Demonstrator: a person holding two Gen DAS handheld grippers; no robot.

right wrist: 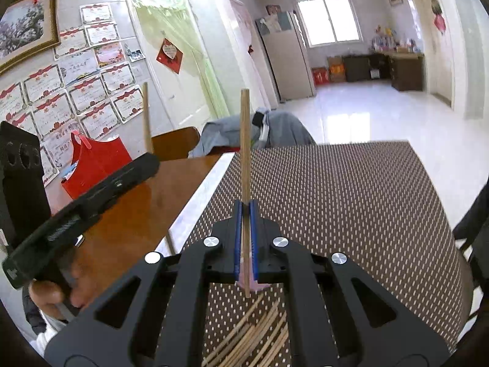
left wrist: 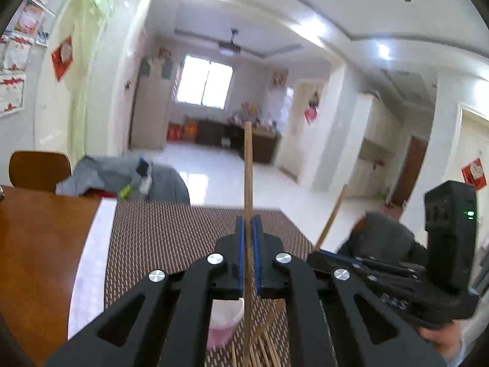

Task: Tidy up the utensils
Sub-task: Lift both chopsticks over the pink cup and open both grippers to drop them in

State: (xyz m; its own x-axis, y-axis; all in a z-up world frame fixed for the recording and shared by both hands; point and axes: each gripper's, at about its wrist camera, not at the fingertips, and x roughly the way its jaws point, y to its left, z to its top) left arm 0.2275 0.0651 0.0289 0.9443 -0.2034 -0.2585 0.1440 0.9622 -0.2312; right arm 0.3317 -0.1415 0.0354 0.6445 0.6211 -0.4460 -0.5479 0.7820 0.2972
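Two fisheye views, each mounted just behind a gripper and looking forward along its closed fingers, tilted slightly down.

Left wrist view: close above the mat [left wrist: 171, 238], facing across the table [left wrist: 36, 244] toward a far window [left wrist: 203, 82], with the right gripper [left wrist: 324, 252] at the right edge.

Right wrist view: close above the same mat [right wrist: 336, 202], facing the same window [right wrist: 328, 20], angled more toward the wall of certificates [right wrist: 76, 91], with the left gripper [right wrist: 152, 162] at the left edge.

Shared by both: mat, table, chair [left wrist: 39, 168] [right wrist: 177, 142], grey cloth [left wrist: 107, 174] [right wrist: 232, 131], window, and loose chopsticks [left wrist: 266, 348] [right wrist: 253, 336] at the bottom edge.
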